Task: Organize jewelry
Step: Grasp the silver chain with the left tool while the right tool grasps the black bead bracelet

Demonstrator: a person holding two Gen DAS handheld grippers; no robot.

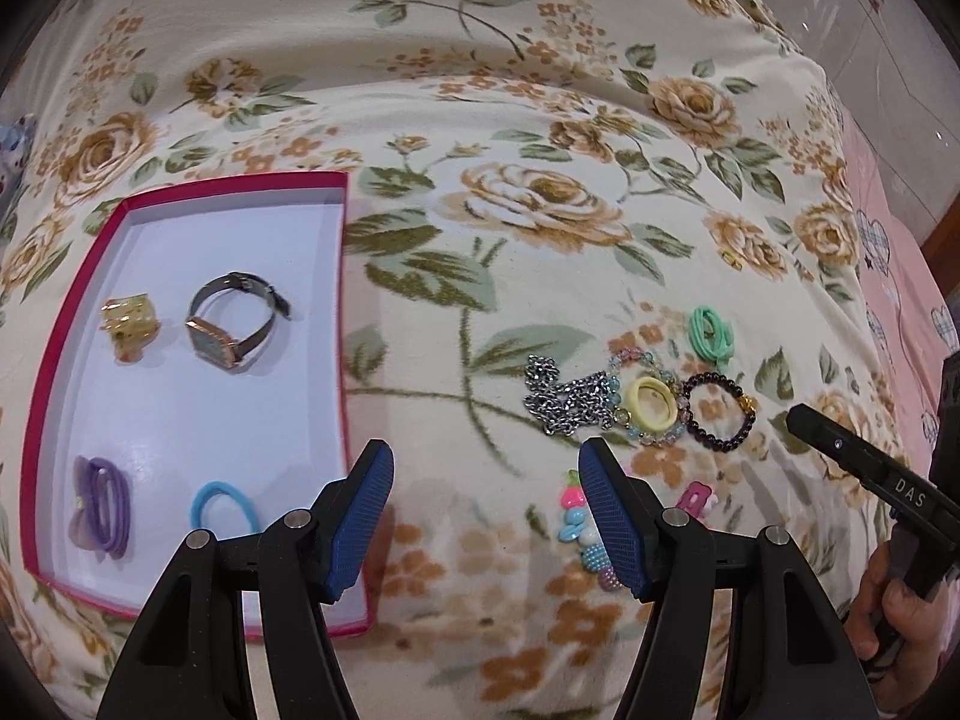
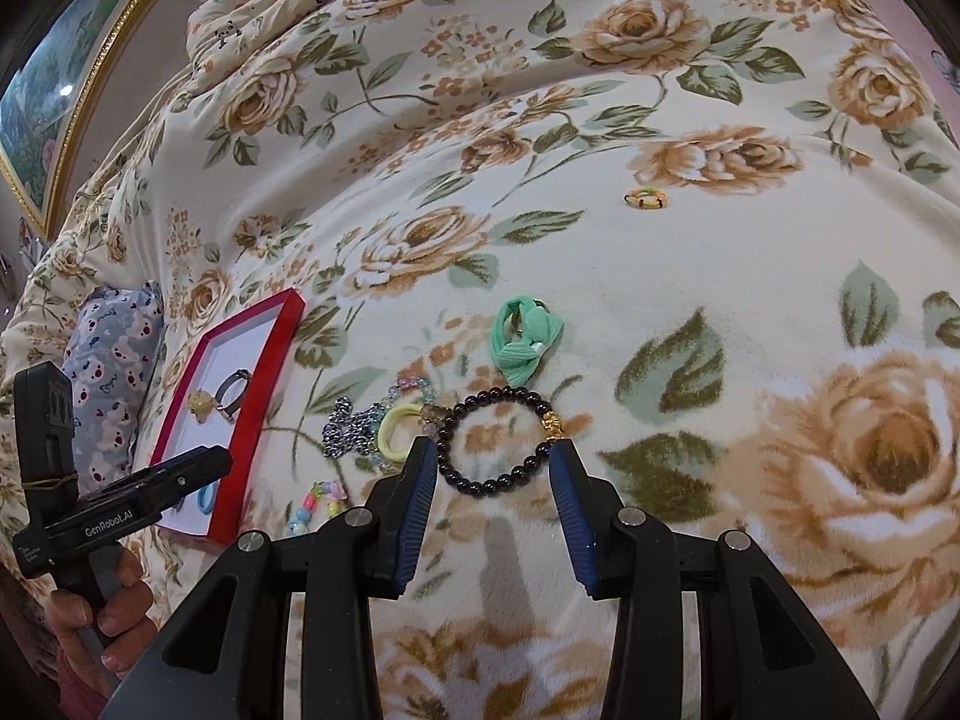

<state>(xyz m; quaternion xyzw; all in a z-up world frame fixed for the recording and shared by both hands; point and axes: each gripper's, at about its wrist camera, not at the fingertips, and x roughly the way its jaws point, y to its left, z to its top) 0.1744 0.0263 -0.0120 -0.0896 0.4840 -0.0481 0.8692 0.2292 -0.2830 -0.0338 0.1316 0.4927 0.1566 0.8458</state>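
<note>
Round beaded bracelet (image 2: pixel 498 443), fuzzy floral blanket (image 2: pixel 720 276)

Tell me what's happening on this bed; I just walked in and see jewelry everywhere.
A person with a gripping tool in each hand is sorting jewelry into a red box. It already holds a watch, a gold clip and two hair ties. The right tool, open, hovers at a dark bead bracelet on the floral blanket. The left tool is open and empty. A chain and other pieces remain outside.
</note>
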